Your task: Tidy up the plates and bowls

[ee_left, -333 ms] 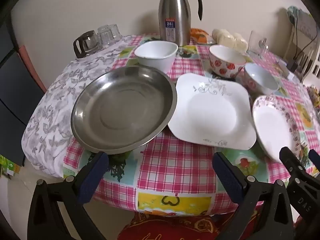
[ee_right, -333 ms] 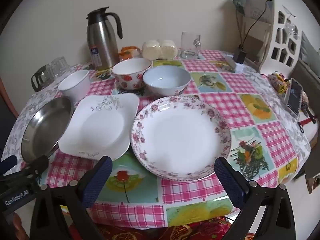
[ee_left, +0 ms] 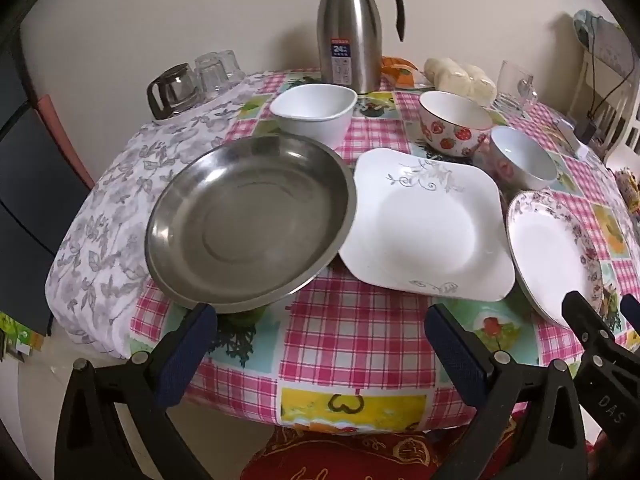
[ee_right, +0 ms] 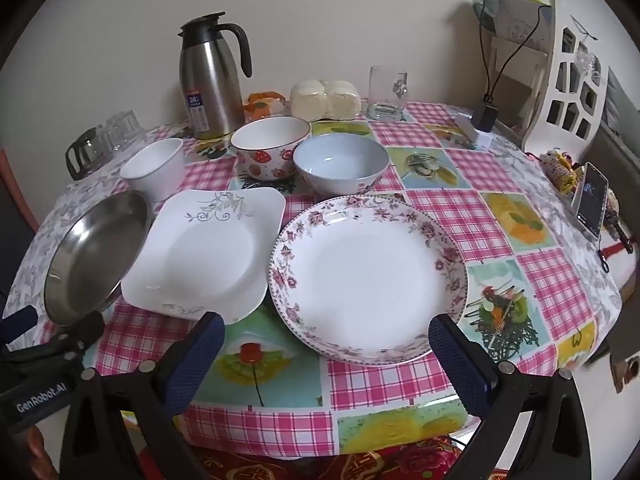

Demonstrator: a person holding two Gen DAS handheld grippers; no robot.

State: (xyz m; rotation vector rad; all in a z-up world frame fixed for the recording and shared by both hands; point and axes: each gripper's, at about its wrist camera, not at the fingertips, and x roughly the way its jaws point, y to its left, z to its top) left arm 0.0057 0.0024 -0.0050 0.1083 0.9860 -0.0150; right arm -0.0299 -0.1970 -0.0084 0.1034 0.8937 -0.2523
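I hold my left gripper [ee_left: 320, 340] and my right gripper [ee_right: 326, 344] spread wide with nothing between their fingers, at the near edge of the pink checked tablecloth [ee_right: 472, 208]. In front sit a round stainless-steel plate [ee_left: 248, 224], a square white plate with grey scrollwork [ee_left: 424, 224] and a round floral-rimmed plate [ee_right: 368, 276]. Behind them stand a plain white bowl [ee_left: 314, 114], a strawberry-patterned bowl [ee_right: 270, 148] and a pale blue bowl [ee_right: 340, 164]. All six look empty.
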